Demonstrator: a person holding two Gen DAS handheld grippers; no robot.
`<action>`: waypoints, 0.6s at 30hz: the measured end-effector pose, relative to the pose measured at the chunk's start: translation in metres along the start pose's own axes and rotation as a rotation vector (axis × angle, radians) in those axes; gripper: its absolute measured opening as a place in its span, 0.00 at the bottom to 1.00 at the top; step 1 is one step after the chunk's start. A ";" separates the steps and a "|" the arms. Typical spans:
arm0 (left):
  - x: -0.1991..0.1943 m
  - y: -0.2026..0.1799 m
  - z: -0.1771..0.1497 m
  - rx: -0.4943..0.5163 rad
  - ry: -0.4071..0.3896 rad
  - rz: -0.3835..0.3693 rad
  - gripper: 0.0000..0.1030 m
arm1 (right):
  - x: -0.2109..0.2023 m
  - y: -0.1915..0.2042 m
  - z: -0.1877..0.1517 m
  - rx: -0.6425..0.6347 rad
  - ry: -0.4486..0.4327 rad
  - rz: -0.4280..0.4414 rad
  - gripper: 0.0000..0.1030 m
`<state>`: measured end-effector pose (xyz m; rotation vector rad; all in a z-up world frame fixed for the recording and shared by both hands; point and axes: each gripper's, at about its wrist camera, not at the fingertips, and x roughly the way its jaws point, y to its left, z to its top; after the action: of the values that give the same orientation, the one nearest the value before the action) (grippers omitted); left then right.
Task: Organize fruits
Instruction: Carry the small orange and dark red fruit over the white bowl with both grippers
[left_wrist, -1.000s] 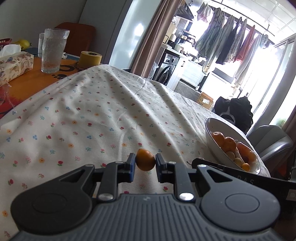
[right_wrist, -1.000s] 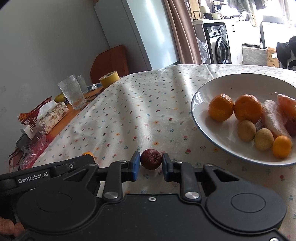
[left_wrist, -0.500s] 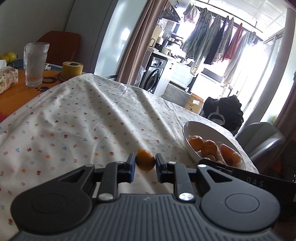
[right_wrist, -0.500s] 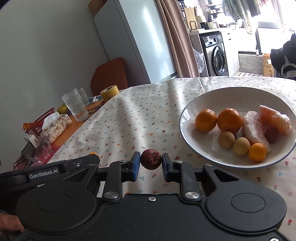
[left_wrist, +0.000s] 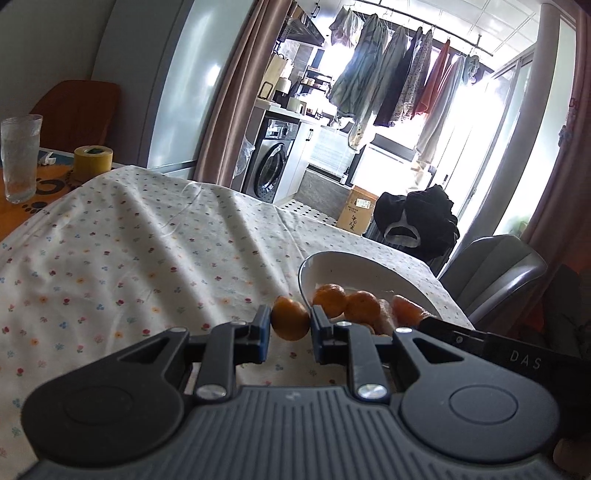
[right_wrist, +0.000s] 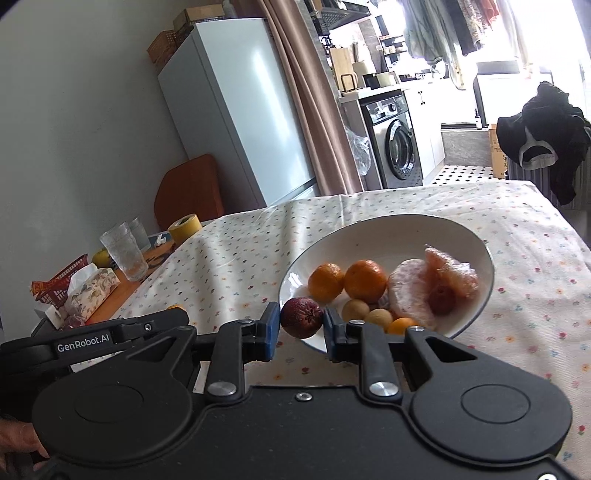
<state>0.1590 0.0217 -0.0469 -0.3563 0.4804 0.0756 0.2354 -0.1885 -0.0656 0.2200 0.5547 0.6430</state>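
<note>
Table: one, under a white flower-dotted tablecloth (right_wrist: 240, 258).
Bowl: one round white ceramic bowl (right_wrist: 369, 232) holding two round orange mandarins (right_wrist: 327, 280), two tan longans (right_wrist: 355, 310).
Left gripper (left_wrist: 290, 325): clamps one small orange kumquat (left_wrist: 290, 323) beside the bowl's rim.
Right gripper (right_wrist: 301, 325): clamps one wrinkled dark-red date (right_wrist: 301, 322) at the bowl's edge.

Both wrist cameras sit low behind their jaws, looking slightly down across the counter (left_wrist: 155, 236) toward the laundry area; both share the bowl (left_wrist: 332, 260) (right_wrist: 388, 230), close ahead

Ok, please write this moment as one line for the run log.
left gripper: shut on small orange | right gripper: shut on dark red fruit | both near bowl rim | nothing released yet
</note>
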 end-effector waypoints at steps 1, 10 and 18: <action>0.001 -0.002 0.001 0.004 0.000 -0.002 0.20 | -0.001 -0.003 0.001 0.005 -0.006 -0.003 0.23; 0.014 -0.017 0.011 0.037 -0.001 -0.029 0.20 | -0.011 -0.030 0.010 0.042 -0.052 -0.040 0.23; 0.033 -0.035 0.012 0.061 0.022 -0.051 0.20 | -0.013 -0.047 0.016 0.067 -0.075 -0.056 0.23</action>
<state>0.1984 -0.0075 -0.0412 -0.3097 0.4936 0.0075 0.2599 -0.2337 -0.0634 0.2893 0.5092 0.5599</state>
